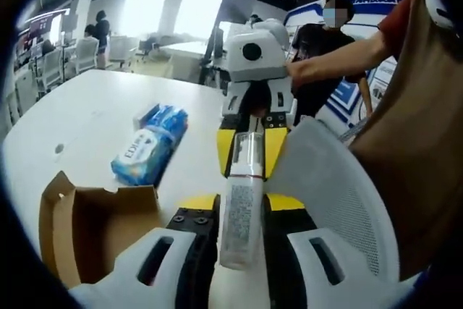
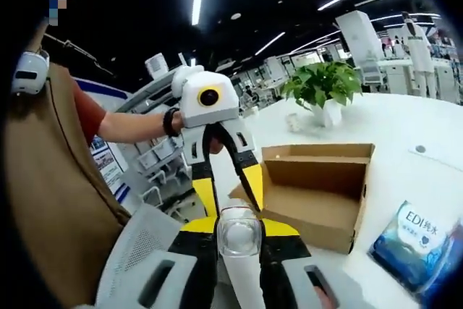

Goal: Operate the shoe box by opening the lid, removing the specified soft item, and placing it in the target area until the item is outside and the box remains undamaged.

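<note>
1. Left gripper view: the left gripper [image 1: 241, 211] and right gripper [image 1: 251, 151] both clamp a clear tube [image 1: 242, 204].
2. The open shoe box [image 2: 323, 193] and a blue packet [image 1: 150, 145] rest on the white table [image 1: 94, 117].
3. Right gripper view: a potted plant [image 2: 323, 90] stands far back in an office lit by ceiling strips.

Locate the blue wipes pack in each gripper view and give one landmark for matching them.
Left gripper view: the blue wipes pack lies left of centre on the white table, beyond the cardboard box.
Right gripper view: it lies at the lower right edge, right of the box.
Shared landmark: the open cardboard box, beside the pack in both.
</note>
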Available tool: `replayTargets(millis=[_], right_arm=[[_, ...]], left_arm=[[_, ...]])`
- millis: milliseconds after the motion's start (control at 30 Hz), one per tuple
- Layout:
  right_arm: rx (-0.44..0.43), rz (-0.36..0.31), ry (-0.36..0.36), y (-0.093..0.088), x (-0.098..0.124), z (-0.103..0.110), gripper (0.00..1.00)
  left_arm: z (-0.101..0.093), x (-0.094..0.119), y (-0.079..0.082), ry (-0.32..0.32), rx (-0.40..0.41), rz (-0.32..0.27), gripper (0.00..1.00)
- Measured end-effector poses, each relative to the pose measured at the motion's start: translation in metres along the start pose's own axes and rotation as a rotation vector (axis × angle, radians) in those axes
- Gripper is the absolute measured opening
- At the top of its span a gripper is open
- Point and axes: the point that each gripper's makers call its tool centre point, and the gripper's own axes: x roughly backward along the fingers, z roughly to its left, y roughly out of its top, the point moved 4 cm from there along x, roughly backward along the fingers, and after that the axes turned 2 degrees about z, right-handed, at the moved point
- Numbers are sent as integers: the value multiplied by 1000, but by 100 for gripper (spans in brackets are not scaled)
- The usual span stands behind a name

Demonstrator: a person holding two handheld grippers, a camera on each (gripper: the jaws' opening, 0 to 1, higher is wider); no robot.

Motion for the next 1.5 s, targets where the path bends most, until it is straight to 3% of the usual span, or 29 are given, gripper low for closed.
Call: replayTargets(millis=[100, 400, 800, 1233, 1500], right_arm=[[-30, -17, -14, -3, 4, -2, 16], [-81, -40, -61, -17, 18, -11, 16], [-141, -69, -113, -30, 38, -19, 16], [-179, -108, -174, -31, 59, -29, 16], [-188, -143, -242, -24, 96, -42, 16]], left_arm=[[0, -1, 0, -2, -1, -1, 32], [2, 3, -1, 33, 18, -35, 39], [9, 19, -13, 128, 83, -98, 47], [20, 40, -34, 226, 133, -118, 53], [27, 53, -45, 284, 168, -131, 54]])
